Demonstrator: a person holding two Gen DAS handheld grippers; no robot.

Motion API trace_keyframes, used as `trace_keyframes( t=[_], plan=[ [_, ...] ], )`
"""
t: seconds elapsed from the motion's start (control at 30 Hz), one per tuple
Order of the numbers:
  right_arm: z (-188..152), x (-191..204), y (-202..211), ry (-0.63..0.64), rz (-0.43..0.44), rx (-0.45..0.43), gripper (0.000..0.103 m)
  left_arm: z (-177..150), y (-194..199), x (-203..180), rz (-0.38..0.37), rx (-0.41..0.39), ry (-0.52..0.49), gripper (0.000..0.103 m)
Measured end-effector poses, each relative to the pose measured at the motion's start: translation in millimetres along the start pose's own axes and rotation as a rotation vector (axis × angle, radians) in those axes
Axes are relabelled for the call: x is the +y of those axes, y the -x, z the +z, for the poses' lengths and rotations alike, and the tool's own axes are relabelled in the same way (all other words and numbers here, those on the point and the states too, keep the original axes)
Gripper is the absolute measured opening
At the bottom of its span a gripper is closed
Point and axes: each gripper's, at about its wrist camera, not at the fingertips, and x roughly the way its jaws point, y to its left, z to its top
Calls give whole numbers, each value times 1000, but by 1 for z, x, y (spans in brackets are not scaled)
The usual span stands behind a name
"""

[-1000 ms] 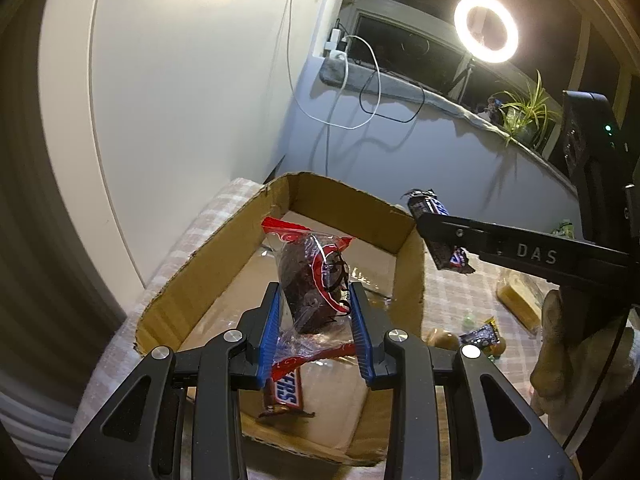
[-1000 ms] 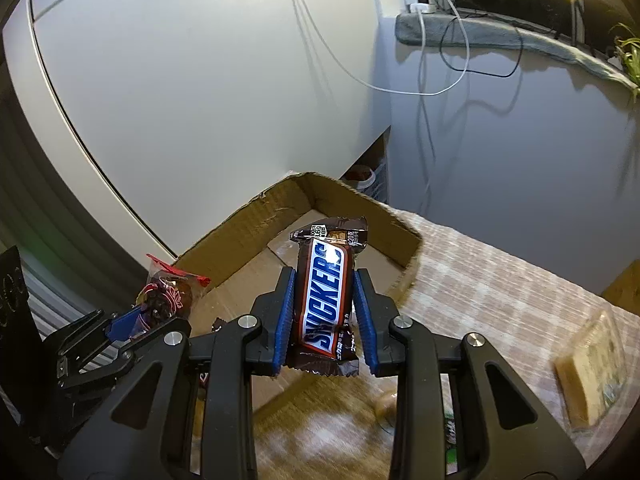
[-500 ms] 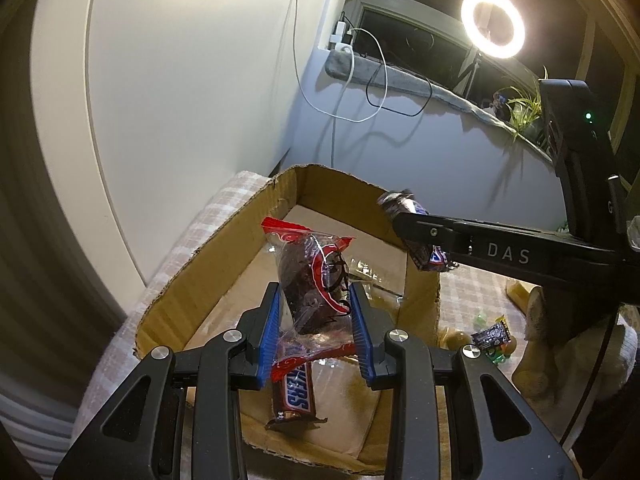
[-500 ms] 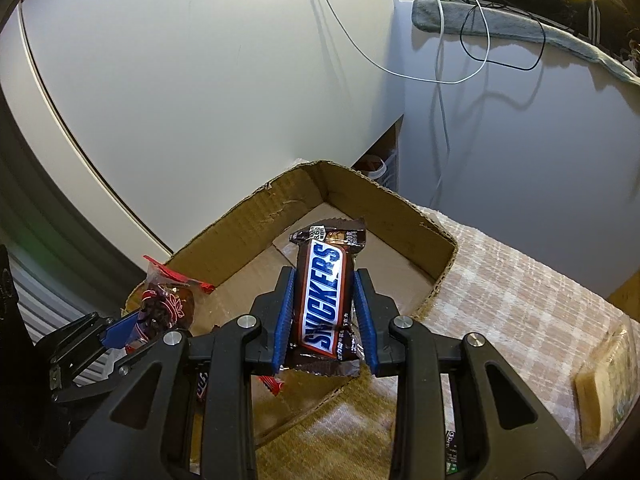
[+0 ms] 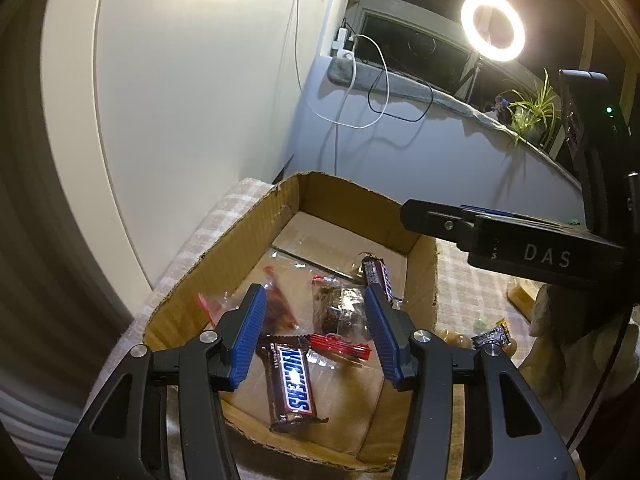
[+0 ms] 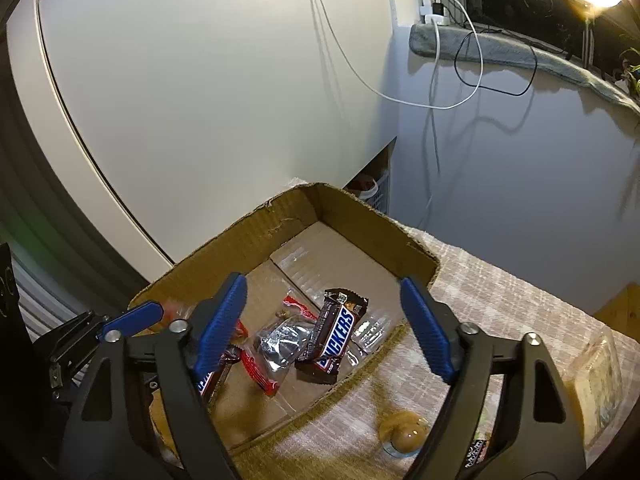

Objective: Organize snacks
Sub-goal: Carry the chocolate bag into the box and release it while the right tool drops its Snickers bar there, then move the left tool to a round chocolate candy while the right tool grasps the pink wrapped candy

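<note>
A shallow cardboard box (image 5: 240, 240) (image 6: 248, 240) holds several snacks. My left gripper (image 5: 316, 332) hovers over its near end with the jaws opening and nothing pressed between the pads. Below it lie a Snickers bar (image 5: 292, 384) and a brownie in a clear, red-ended wrapper (image 5: 340, 312). My right gripper (image 6: 326, 320) hangs over the box's right side, also opening wide and empty. A second Snickers bar (image 6: 334, 336) (image 5: 376, 276) rests on the box floor beside the brownie packet (image 6: 280, 340).
The box stands on a checked tablecloth (image 6: 500, 304) against a white wall. Outside it, to the right, lie a round wrapped sweet (image 6: 402, 434), a bread packet (image 6: 596, 376) and a small dark wrapper (image 5: 490, 338). A ring light (image 5: 492, 26) glares above.
Both grippers have opened. The brownie packet left my left gripper and the Snickers bar left my right gripper; both now lie in the box.
</note>
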Motion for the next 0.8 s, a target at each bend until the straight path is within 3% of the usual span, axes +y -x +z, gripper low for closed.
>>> trace_keyframes(
  t=[0.13, 0.27, 0.8],
  plan=[
    [-1, 0, 9, 1, -9, -8, 86, 0, 6, -4, -4, -14, -8, 62],
    [-3, -4, 19, -8, -15, -24, 94, 0, 12, -8, -5, -27, -17, 64],
    [-31, -31, 86, -37, -77, -82, 94, -7, 31, -41, -53, -48, -70, 65]
  ],
)
